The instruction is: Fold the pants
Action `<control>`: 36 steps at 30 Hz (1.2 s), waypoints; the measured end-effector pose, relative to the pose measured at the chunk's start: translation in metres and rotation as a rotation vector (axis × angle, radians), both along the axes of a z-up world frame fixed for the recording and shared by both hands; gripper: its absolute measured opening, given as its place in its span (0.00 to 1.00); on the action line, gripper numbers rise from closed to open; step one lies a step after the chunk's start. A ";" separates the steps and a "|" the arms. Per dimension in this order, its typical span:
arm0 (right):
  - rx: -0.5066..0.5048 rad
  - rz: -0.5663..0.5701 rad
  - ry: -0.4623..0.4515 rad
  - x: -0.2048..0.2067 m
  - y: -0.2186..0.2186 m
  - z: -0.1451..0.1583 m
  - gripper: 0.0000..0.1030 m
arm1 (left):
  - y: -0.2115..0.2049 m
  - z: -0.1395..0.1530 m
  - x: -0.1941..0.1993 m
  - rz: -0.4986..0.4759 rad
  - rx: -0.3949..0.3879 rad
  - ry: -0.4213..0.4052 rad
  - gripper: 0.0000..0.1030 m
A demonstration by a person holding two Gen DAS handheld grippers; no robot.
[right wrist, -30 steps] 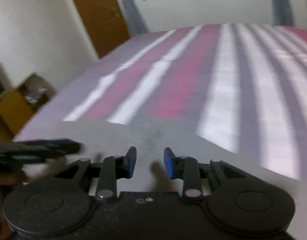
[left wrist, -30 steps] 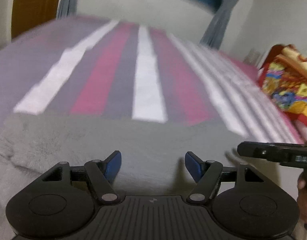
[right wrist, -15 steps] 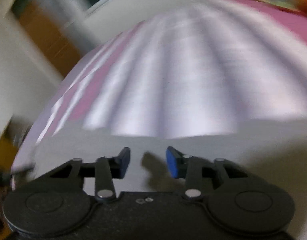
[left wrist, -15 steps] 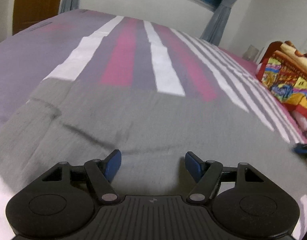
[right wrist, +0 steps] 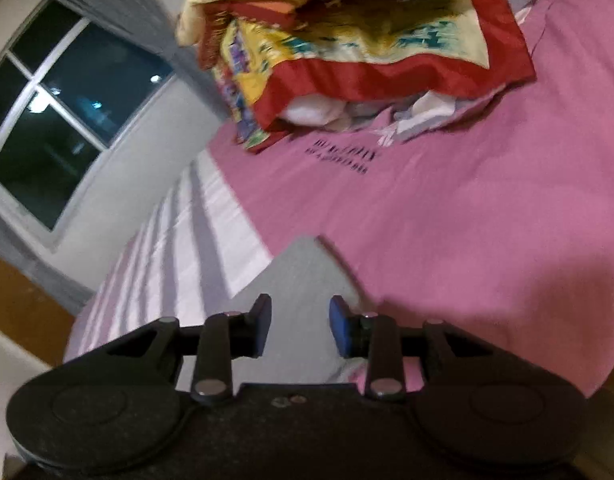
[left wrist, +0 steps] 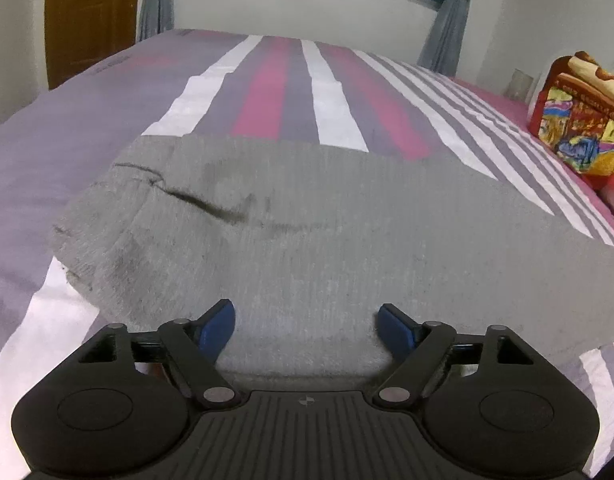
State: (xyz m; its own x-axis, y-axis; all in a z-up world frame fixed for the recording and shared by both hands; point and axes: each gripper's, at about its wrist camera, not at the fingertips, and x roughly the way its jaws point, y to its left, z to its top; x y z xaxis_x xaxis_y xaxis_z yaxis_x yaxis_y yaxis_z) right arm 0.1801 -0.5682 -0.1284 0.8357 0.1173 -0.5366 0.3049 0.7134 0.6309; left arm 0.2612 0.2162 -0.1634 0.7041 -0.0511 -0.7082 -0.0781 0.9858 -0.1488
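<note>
Both hand-held grippers, left [left wrist: 305,326] & right [right wrist: 300,326], spread empty over grey pants [left wrist: 327,232] near bed [left wrist: 267,92] edge; soft fabric may bunch w/ a shallow pinch.

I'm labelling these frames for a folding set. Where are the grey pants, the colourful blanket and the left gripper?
grey pants [left wrist: 347,232]: left wrist view, middle of the flat fabric.
colourful blanket [right wrist: 347,40]: right wrist view, on its patterned top.
left gripper [left wrist: 305,326]: left wrist view, midway between the blue fingertips.

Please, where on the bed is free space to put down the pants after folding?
Free: the striped sheet beyond the grey pants, toward the window wall, and the purple area on their left. Crowded: the right side, where the colourful blanket pile lies.
</note>
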 end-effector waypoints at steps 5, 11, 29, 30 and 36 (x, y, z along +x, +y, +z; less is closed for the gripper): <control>0.109 -0.031 0.057 0.003 0.012 -0.018 0.28 | -0.009 -0.003 0.005 0.016 0.011 0.014 0.87; 0.081 -0.068 0.003 0.000 0.018 -0.013 0.05 | -0.011 -0.005 0.002 0.027 0.017 -0.001 0.87; 0.027 -0.094 -0.075 0.000 0.027 -0.002 0.14 | -0.011 -0.008 -0.001 0.030 0.007 -0.013 0.89; -0.001 -0.097 -0.102 -0.007 0.031 0.000 0.14 | -0.011 -0.007 -0.001 0.027 0.008 -0.014 0.89; 0.071 -0.116 0.080 0.001 0.016 -0.033 0.16 | -0.011 -0.005 0.000 0.022 0.016 -0.003 0.89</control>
State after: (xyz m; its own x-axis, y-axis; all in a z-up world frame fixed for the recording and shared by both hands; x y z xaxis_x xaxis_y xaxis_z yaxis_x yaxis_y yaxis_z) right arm 0.1813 -0.5526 -0.1610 0.8005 0.0622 -0.5961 0.4343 0.6252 0.6484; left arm 0.2609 0.2051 -0.1679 0.7072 -0.0243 -0.7065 -0.0996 0.9860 -0.1336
